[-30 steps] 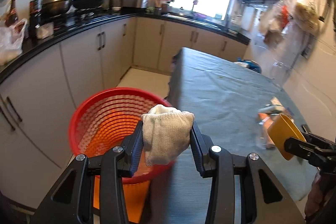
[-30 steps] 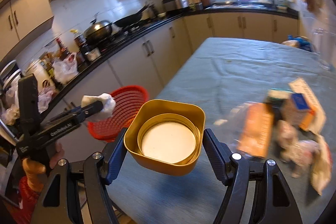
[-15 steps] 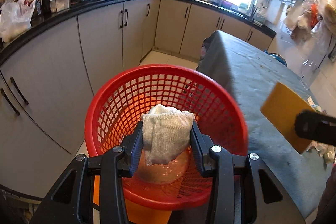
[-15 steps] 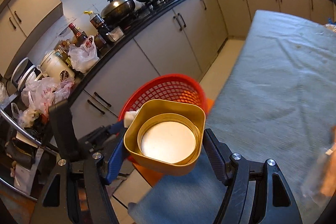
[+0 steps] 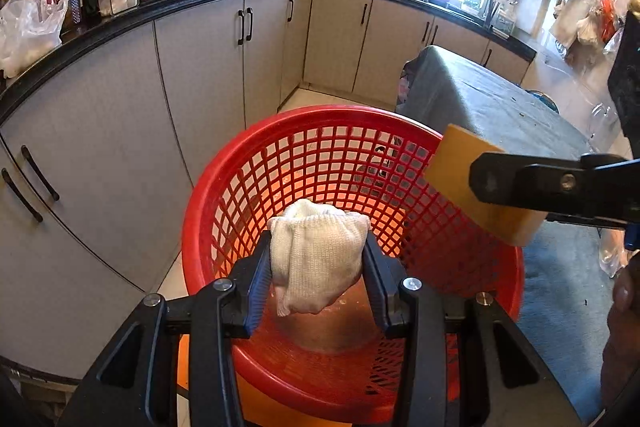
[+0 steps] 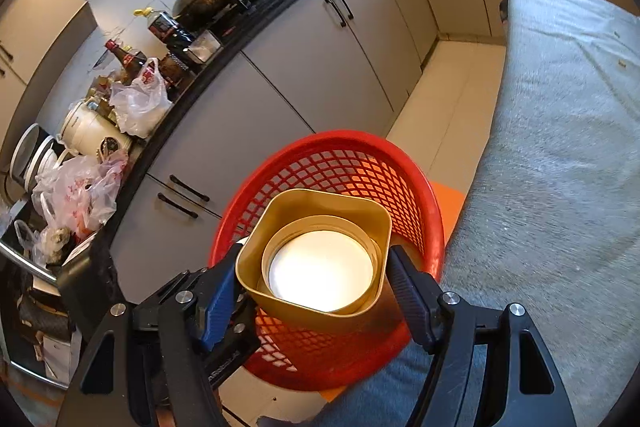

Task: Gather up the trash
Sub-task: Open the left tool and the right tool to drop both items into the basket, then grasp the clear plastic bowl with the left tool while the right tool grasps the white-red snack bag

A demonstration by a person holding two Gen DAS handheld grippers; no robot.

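A red mesh basket [image 5: 360, 131] stands on the floor beside the table; the right wrist view also shows the basket [image 6: 344, 147]. My left gripper [image 5: 318, 263] is shut on a crumpled white cloth [image 5: 316, 255] and hangs over the basket's opening. My right gripper [image 6: 316, 279] is shut on a gold square container [image 6: 316, 227] with a white round inside, held above the basket's near side. From the left wrist view the gold container [image 5: 472, 183] comes in over the basket's right rim, clamped by the right gripper's fingers [image 5: 532, 183].
Grey cabinets [image 5: 200, 75] under a black counter run behind the basket, loaded with pans, bottles and plastic bags [image 6: 136, 103]. A table under a grey cloth [image 6: 560, 147] stands to the right. An orange sheet [image 6: 448, 195] lies under the basket. A hand [image 5: 620, 327] shows at the right edge.
Both grippers swung left and down from over the table to above the red basket, each still holding its item. The gold container now overlaps the basket's rim.
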